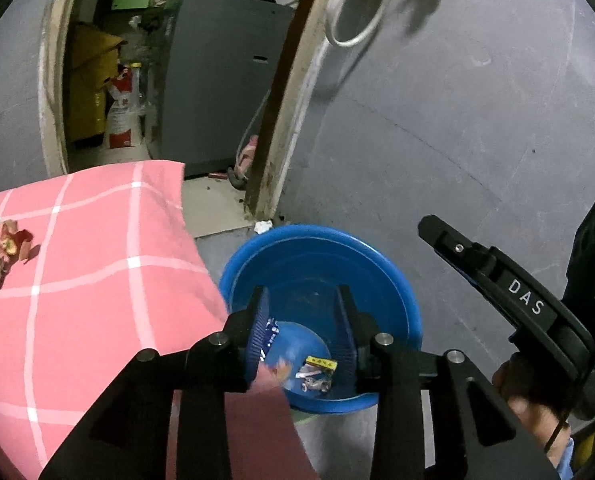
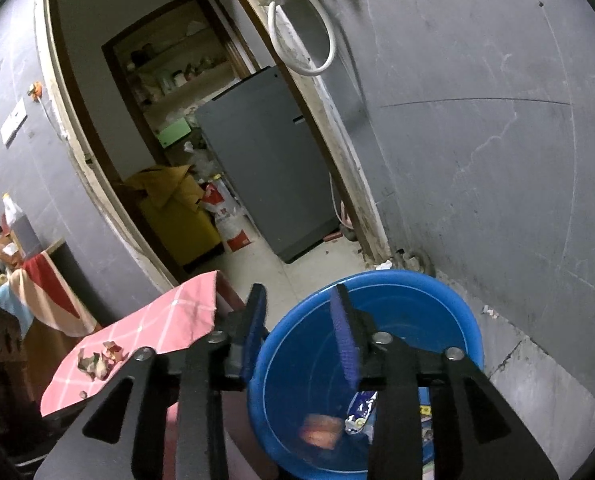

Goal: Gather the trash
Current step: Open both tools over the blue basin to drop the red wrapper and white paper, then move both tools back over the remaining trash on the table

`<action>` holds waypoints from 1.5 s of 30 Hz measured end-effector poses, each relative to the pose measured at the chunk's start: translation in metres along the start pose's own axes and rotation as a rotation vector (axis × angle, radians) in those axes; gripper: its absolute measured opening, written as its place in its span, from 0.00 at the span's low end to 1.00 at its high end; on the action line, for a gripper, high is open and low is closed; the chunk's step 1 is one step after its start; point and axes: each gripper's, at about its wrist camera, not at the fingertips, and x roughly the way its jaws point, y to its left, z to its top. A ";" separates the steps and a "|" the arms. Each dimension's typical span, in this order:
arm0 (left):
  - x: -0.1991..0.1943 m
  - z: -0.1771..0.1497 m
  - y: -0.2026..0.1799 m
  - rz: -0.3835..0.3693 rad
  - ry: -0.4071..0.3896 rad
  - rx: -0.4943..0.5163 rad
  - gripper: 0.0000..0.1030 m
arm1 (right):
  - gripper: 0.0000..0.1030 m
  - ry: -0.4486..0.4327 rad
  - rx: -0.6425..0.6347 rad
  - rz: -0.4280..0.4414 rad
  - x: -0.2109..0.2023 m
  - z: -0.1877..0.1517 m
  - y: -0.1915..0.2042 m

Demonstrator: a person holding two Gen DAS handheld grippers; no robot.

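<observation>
both grippers are held over the blue basin [image 1: 393, 280], the left gripper [image 1: 303, 334] and right gripper [image 2: 299, 340] each parted narrowly with nothing gripped. dropped wrappers [image 1: 317, 374] are seen lying on the basin floor. remaining scraps [image 1: 1, 254] are left on the pink checked cloth [image 1: 97, 280], to the left of both sets of fingers, so the left gripper is judged nearer.

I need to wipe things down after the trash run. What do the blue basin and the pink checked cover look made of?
The blue basin looks like moulded plastic: one even colour, a smooth rolled rim and a soft sheen inside. The pink checked cover looks like woven cloth, matte, draping and folding over the edge; a coated fabric cannot be ruled out.
</observation>
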 end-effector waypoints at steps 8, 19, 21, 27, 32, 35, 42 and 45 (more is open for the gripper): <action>-0.046 -0.002 0.019 0.107 -0.167 -0.008 0.59 | 0.49 -0.051 -0.049 0.030 -0.006 0.000 0.013; -0.123 -0.013 0.037 0.255 -0.467 0.031 0.96 | 1.00 -0.225 -0.199 0.115 -0.027 -0.007 0.059; -0.134 -0.017 0.042 0.270 -0.492 0.038 0.96 | 1.00 -0.260 -0.235 0.128 -0.031 -0.011 0.069; -0.154 -0.030 0.058 0.324 -0.553 0.035 0.96 | 1.00 -0.384 -0.352 0.160 -0.046 -0.023 0.097; -0.170 -0.038 0.074 0.364 -0.577 0.021 0.96 | 1.00 -0.453 -0.411 0.189 -0.052 -0.033 0.115; -0.179 -0.043 0.085 0.390 -0.582 0.018 0.96 | 1.00 -0.452 -0.428 0.209 -0.050 -0.038 0.125; -0.192 -0.060 0.120 0.448 -0.557 -0.016 0.96 | 1.00 -0.385 -0.484 0.270 -0.035 -0.053 0.155; -0.197 -0.068 0.136 0.471 -0.550 -0.034 0.96 | 1.00 -0.350 -0.513 0.312 -0.028 -0.059 0.168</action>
